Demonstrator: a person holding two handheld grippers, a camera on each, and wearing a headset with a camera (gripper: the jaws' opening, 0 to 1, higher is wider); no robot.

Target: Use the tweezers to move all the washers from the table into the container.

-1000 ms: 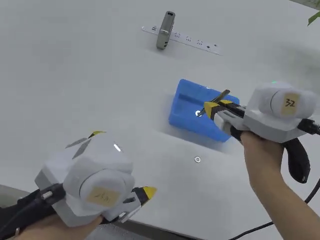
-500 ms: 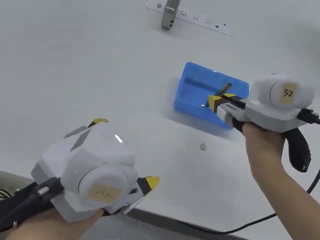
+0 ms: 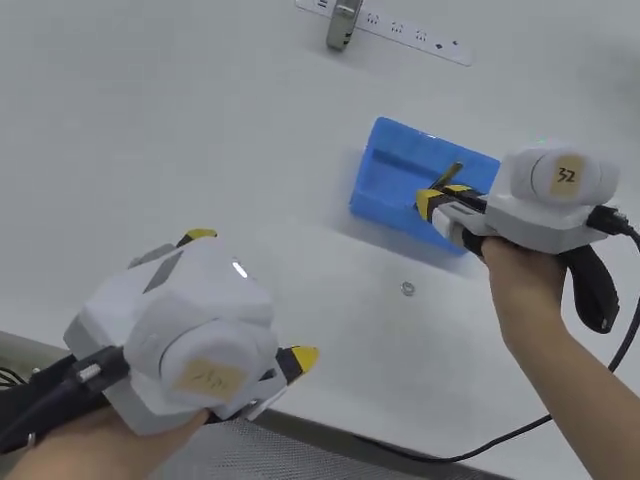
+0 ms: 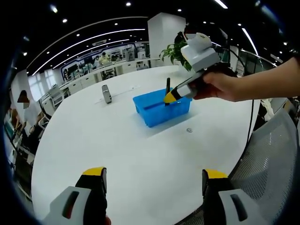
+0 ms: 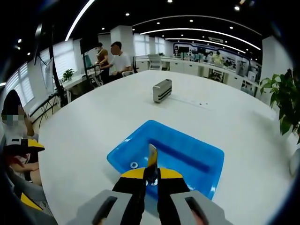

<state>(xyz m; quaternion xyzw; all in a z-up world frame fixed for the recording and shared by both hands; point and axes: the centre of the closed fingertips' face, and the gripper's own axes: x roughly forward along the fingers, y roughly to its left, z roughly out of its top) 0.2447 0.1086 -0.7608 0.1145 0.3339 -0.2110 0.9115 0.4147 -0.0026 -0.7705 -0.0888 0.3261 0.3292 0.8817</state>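
The blue container (image 3: 395,160) sits on the white table, with one washer (image 3: 407,289) lying on the tabletop just in front of it. My right gripper (image 3: 428,205) hovers over the container's near edge, shut on the tweezers (image 3: 449,176), which point over the container. In the right gripper view the tweezers (image 5: 152,158) rise from the right gripper (image 5: 150,174) above the container (image 5: 197,157), and a washer (image 5: 134,165) lies inside it. My left gripper (image 4: 153,174) is open and holds nothing, low at the table's near edge, well back from the container (image 4: 157,112) and the loose washer (image 4: 189,130).
A silver block (image 3: 341,22) stands on a white power strip (image 3: 420,38) at the far side of the table. A cable (image 3: 500,440) trails from the right gripper over the table edge. People and desks show in the background of the right gripper view.
The head camera has shifted, so the container sits higher in the picture. My right gripper stays over the container with the tweezers. The left gripper has barely moved.
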